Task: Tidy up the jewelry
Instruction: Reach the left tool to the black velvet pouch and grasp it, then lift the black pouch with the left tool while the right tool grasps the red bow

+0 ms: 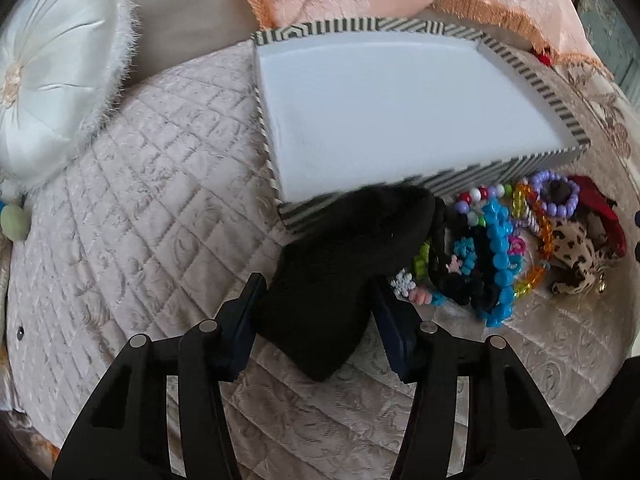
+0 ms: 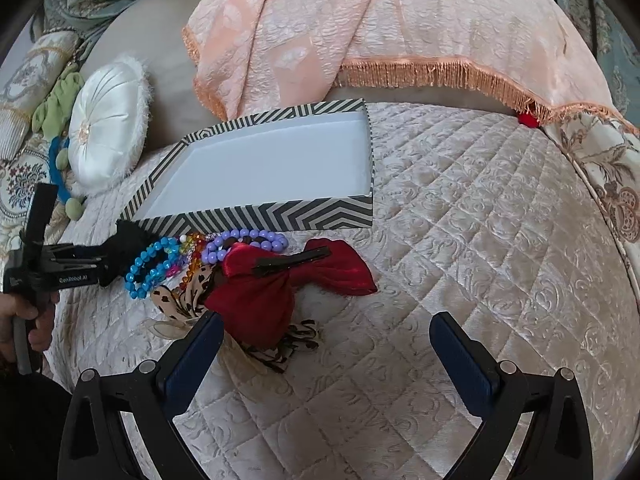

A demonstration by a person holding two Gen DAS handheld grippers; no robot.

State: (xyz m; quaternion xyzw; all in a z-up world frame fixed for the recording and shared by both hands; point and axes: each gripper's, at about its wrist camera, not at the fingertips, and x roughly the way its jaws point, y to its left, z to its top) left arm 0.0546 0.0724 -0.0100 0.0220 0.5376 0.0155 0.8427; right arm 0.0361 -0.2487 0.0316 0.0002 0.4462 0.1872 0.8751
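1. We see the striped box (image 1: 440, 184), white-lined and bare, sitting on the quilted bed (image 1: 140, 208) just beyond the left tongs (image 1: 316, 300).
2. Our left tongs pinch a black fuzzy hair piece (image 1: 344, 256), its long axis pointing up toward the box's near wall; this arm is the nearer one.
3. Beside it lies the bead pile (image 2: 168, 260), touching the red bow (image 2: 280, 280).
4. Our right tongs (image 2: 324, 344) hang wide and hold nothing.

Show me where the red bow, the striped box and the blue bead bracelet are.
red bow (image 2: 320, 276): right wrist view, its right velvet lobe.
striped box (image 2: 280, 216): right wrist view, front wall.
blue bead bracelet (image 1: 498, 248): left wrist view, middle beads.
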